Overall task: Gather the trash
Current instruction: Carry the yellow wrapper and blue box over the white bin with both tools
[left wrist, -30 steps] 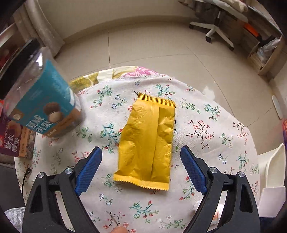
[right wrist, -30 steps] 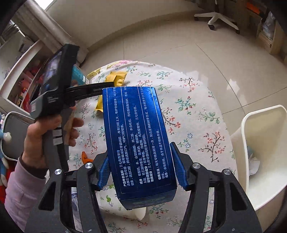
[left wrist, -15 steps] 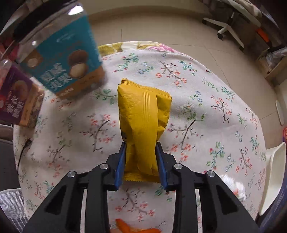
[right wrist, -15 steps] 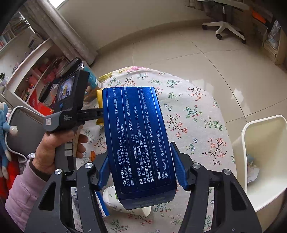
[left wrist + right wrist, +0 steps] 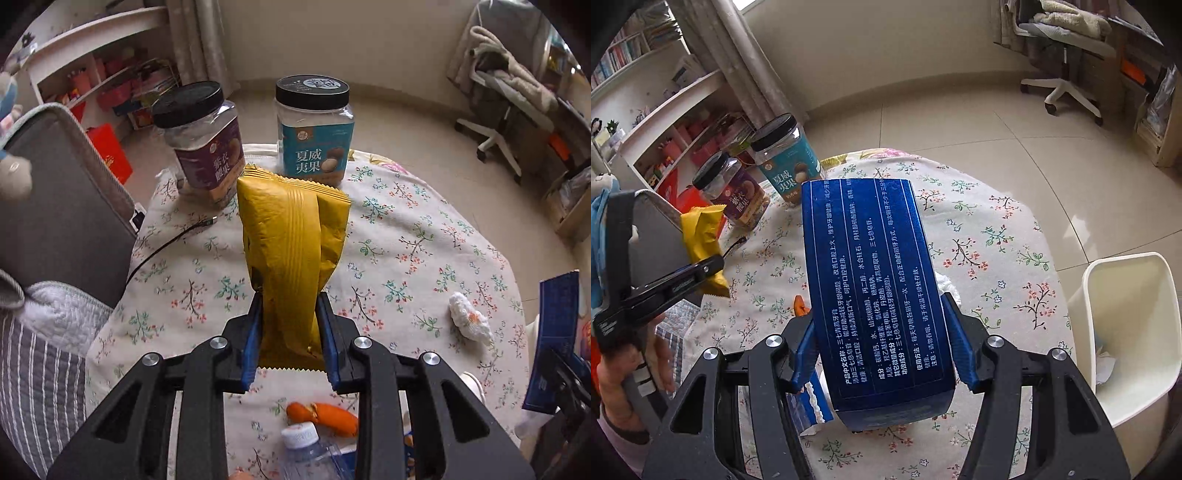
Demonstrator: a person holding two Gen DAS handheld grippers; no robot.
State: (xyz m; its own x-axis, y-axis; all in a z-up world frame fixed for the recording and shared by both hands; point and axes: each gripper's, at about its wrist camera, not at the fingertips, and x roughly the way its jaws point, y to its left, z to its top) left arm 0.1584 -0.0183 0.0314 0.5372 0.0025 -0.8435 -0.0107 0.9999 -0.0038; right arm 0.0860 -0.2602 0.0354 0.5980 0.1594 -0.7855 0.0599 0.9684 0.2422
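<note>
A crumpled yellow snack wrapper (image 5: 291, 236) hangs above the floral tablecloth (image 5: 406, 240). My left gripper (image 5: 290, 299) has its blue pads pressed on the wrapper's lower end, the jaws still closing a little. The right wrist view shows the wrapper (image 5: 701, 229) in the left gripper (image 5: 713, 269), held by a hand at the left. My right gripper (image 5: 877, 310) is shut on a long blue box (image 5: 868, 280) with white print, held over the table. The box (image 5: 554, 332) also shows at the right edge of the left wrist view.
A white bin (image 5: 1137, 302) with some paper inside stands on the floor right of the table. Two black-lidded jars (image 5: 207, 147) (image 5: 314, 133) stand at the far edge. A tissue wad (image 5: 469, 319), orange peel (image 5: 325, 415) and a plastic bottle (image 5: 306, 450) lie nearer.
My left gripper shut on the yellow wrapper, lifted it off the cloth and drew back from the jars. The right gripper rose slightly, still holding the blue box.
</note>
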